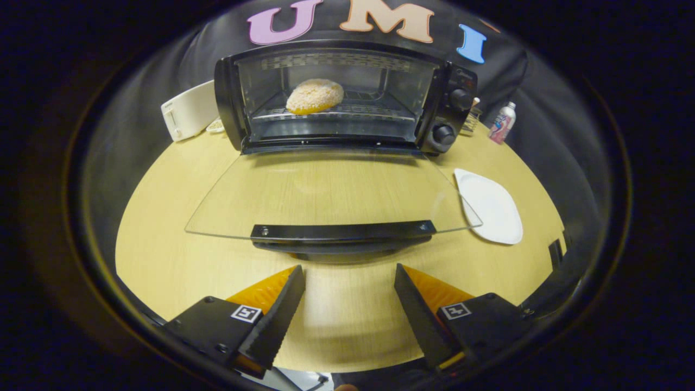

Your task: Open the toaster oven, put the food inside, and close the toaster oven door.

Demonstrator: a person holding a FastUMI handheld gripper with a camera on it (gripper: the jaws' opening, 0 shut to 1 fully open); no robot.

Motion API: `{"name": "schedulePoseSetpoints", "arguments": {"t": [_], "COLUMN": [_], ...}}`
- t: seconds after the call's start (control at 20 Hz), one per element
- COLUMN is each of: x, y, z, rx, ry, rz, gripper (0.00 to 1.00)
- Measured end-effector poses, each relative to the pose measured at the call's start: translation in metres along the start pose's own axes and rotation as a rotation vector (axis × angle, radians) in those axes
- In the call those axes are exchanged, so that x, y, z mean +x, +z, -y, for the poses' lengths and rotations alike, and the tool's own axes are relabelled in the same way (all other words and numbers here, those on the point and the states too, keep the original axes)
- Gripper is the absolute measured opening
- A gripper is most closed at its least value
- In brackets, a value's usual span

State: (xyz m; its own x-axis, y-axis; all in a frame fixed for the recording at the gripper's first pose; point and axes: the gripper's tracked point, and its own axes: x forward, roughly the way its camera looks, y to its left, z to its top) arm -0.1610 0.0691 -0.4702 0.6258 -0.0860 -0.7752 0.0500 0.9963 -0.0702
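Tongs (350, 277) spread before the lowered door (331, 190); bread (315, 96) inside the toaster oven (342, 98).

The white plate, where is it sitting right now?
In the gripper view the white plate lies empty on the wooden table, right of the toaster oven's lowered glass door and beyond the open tool.
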Motion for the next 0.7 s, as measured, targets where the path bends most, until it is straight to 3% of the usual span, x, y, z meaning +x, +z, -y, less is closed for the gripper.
{"name": "schedulePoseSetpoints", "arguments": {"t": [0.35,0.7], "x": [0.004,-0.013], "y": [0.015,0.075], "z": [-0.003,-0.003], "rx": [0.049,0.09], "ry": [0.042,0.065], "rz": [0.025,0.156], "gripper": [1.0,1.0]}}
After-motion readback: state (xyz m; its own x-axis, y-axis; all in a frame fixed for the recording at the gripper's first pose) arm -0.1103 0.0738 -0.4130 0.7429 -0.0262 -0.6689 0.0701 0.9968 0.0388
